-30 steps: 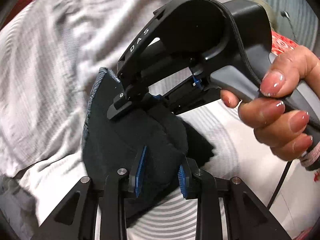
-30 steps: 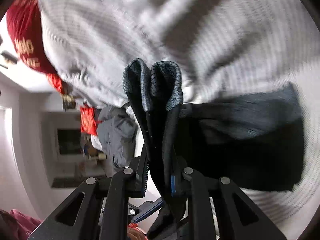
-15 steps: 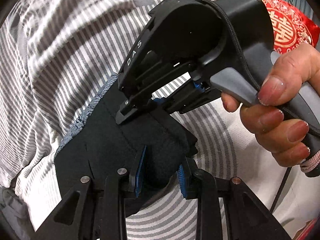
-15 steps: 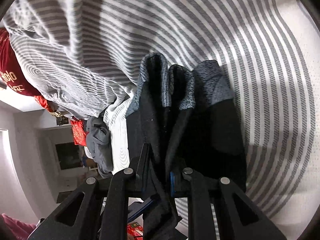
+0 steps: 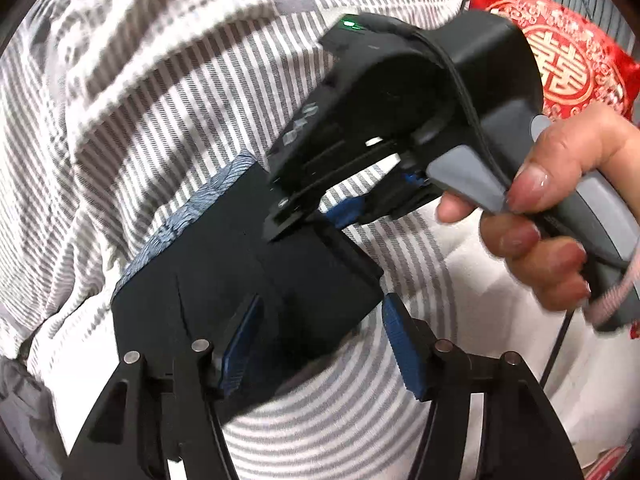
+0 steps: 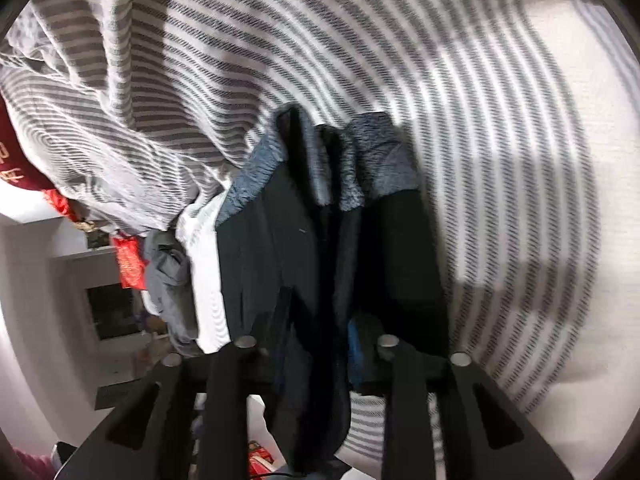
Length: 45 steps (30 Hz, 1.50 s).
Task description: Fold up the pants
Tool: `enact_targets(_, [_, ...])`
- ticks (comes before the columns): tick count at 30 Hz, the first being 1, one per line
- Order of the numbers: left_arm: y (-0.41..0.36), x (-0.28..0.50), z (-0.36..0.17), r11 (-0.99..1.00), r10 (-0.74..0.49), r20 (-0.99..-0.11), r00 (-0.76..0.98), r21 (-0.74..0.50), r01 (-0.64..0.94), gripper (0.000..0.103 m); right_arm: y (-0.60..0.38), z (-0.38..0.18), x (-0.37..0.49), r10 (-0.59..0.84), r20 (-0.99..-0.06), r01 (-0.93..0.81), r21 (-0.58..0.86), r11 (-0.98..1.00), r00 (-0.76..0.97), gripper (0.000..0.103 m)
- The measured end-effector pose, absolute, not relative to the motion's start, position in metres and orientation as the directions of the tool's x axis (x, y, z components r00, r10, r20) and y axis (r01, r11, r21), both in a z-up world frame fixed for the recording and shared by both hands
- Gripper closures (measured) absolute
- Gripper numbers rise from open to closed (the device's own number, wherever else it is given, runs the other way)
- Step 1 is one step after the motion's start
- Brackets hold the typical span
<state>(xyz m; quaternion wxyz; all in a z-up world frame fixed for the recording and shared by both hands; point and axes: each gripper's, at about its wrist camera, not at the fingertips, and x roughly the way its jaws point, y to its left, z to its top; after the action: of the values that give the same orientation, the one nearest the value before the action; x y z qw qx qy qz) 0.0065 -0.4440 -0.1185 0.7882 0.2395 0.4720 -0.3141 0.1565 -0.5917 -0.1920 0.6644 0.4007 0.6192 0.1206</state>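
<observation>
The left gripper [image 5: 320, 344] stands with its blue-padded jaws spread wide, released, over the near edge of the folded dark pants [image 5: 248, 280], which lie on the striped bedsheet [image 5: 168, 104]. Beyond, the right gripper [image 5: 316, 220], in a hand [image 5: 556, 216], touches the pants' far edge; its own view shows fabric bunched between its jaws, but whether they clench it cannot be told. A red cushion [image 5: 568, 64] lies farthest.

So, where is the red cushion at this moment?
In the left wrist view, the red cushion sits at the upper right, on the striped sheet, just behind the right gripper and the hand holding it.
</observation>
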Motion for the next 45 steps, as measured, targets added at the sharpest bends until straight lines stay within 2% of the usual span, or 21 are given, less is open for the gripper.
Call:
enact_targets(2, [-0.43, 0.01, -0.11, 0.713, -0.26, -0.899, 0.351, 0.066, 0.699, 0.04, -0.598, -0.182, 0.15, 0.592, -0.781, 0.352, 0.62, 0.701, 0.197, 0.041])
enact_targets(4, [-0.417, 0.017, -0.105, 0.747, -0.245, -0.905, 0.349, 0.054, 0.663, 0.04, -0.602, -0.172, 0.146, 0.53, -0.827, 0.358, 0.56, 0.747, 0.188, 0.038])
enact_targets(10, [-0.358, 0.073, -0.114, 0.889, -0.14, -0.934, 0.328, 0.027, 0.457, 0.04, -0.598, -0.141, 0.136, 0.437, -0.876, 0.346, 0.482, 0.805, 0.205, 0.039])
enact_targets(14, [-0.325, 0.101, -0.128, 0.952, -0.101, -0.95, 0.295, -0.007, 0.305, 0.04, -0.573, -0.129, 0.152, 0.413, -0.884, 0.286, 0.463, 0.839, 0.219, 0.056])
enact_targets(17, [-0.312, 0.109, -0.138, 0.97, -0.081, -0.959, 0.271, -0.013, 0.244, 0.04, -0.546, -0.127, 0.165, 0.387, -0.899, 0.219, 0.428, 0.877, 0.205, 0.058])
enact_targets(22, [-0.309, 0.112, -0.156, 0.976, -0.069, -0.969, 0.238, -0.016, 0.217, 0.04, -0.517, -0.131, 0.177, 0.354, -0.919, 0.149, 0.38, 0.913, 0.175, 0.058])
enact_targets(32, [-0.31, 0.116, -0.181, 0.979, -0.076, -0.978, 0.193, -0.036, 0.202, 0.04, -0.507, -0.165, 0.182, 0.299, -0.95, 0.131, 0.309, 0.942, 0.092, 0.058])
enact_targets(33, [-0.31, 0.116, -0.183, 0.978, -0.073, -0.978, 0.195, -0.032, 0.206, 0.037, -0.508, -0.17, 0.181, 0.265, -0.961, 0.129, 0.274, 0.953, 0.08, 0.056])
enact_targets(35, [-0.311, 0.113, -0.187, 0.977, -0.049, -0.976, 0.213, -0.003, 0.214, 0.029, -0.513, -0.18, 0.178, 0.284, -0.955, 0.155, 0.294, 0.943, 0.079, 0.054])
enact_targets(39, [-0.309, 0.111, -0.19, 0.977, -0.057, -0.974, 0.219, -0.009, 0.214, 0.029, -0.516, -0.185, 0.178, 0.304, -0.948, 0.175, 0.316, 0.933, 0.09, 0.053])
enact_targets(42, [-0.308, 0.11, -0.193, 0.978, -0.049, -0.973, 0.225, -0.001, 0.211, 0.024, -0.509, -0.19, 0.179, 0.281, -0.956, 0.137, 0.291, 0.947, 0.089, 0.049])
enact_targets(45, [-0.305, 0.12, -0.201, 0.979, -0.046, -0.975, 0.218, -0.001, 0.203, 0.024, -0.506, -0.196, 0.18, 0.274, -0.957, 0.136, 0.284, 0.949, 0.094, 0.046])
